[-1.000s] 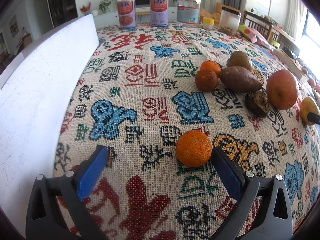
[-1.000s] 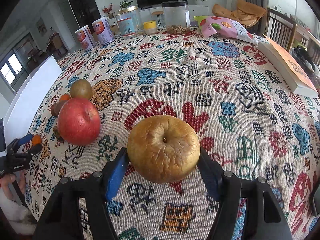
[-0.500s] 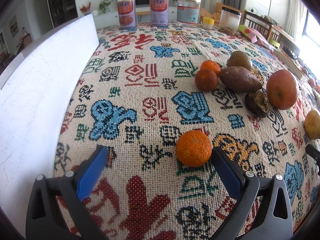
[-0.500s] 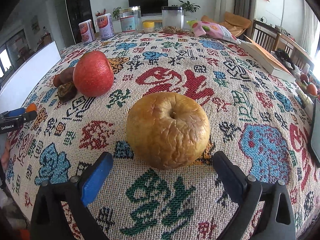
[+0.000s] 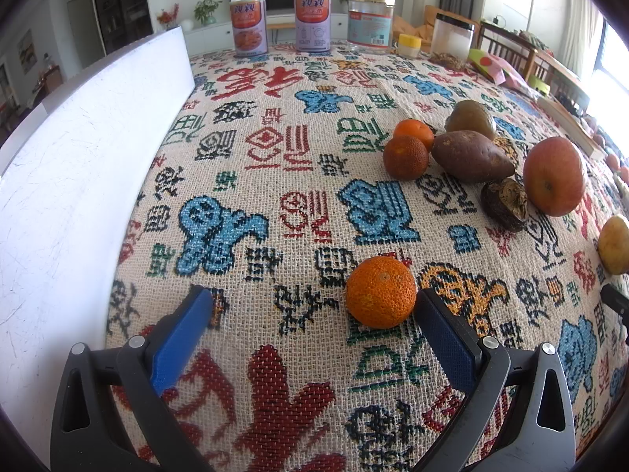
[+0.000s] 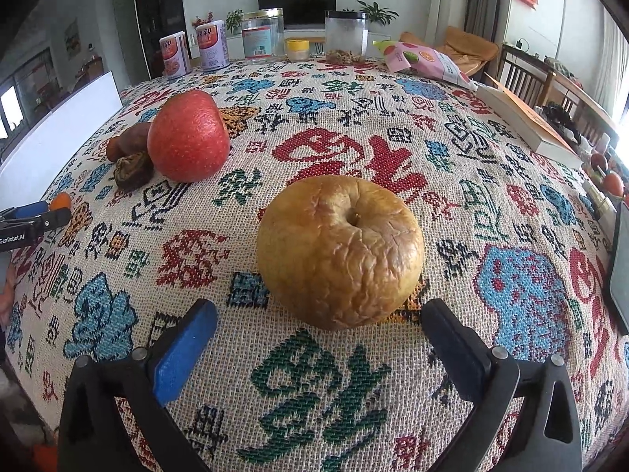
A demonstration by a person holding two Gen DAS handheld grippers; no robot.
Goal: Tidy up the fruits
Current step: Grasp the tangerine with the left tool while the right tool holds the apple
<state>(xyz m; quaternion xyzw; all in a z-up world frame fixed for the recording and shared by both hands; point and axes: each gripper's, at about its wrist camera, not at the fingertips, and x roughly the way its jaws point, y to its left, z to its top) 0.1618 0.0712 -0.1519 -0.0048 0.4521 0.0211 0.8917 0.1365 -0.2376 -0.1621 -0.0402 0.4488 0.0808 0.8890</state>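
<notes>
My left gripper [image 5: 314,306] is open on the patterned cloth. A bright orange tangerine [image 5: 380,292] rests on the cloth beside its right fingertip. Farther right lie two darker tangerines [image 5: 405,156], a sweet potato [image 5: 471,156], a red apple [image 5: 554,176] and a dark wrinkled fruit [image 5: 504,204]. My right gripper [image 6: 320,318] is open. A wrinkled yellow apple [image 6: 340,251] sits on the cloth just ahead of its fingertips, untouched. The red apple also shows in the right wrist view [image 6: 188,136].
A white board [image 5: 78,165] stands along the table's left side. Cans [image 5: 248,26] and jars [image 5: 370,19] line the far edge. A snack bag [image 6: 424,59] and a book [image 6: 526,122] lie at the far right. The left gripper shows at the right wrist view's left edge [image 6: 27,222].
My right gripper opened, let go of the yellow apple onto the cloth and drew back a little. The left gripper has not moved.
</notes>
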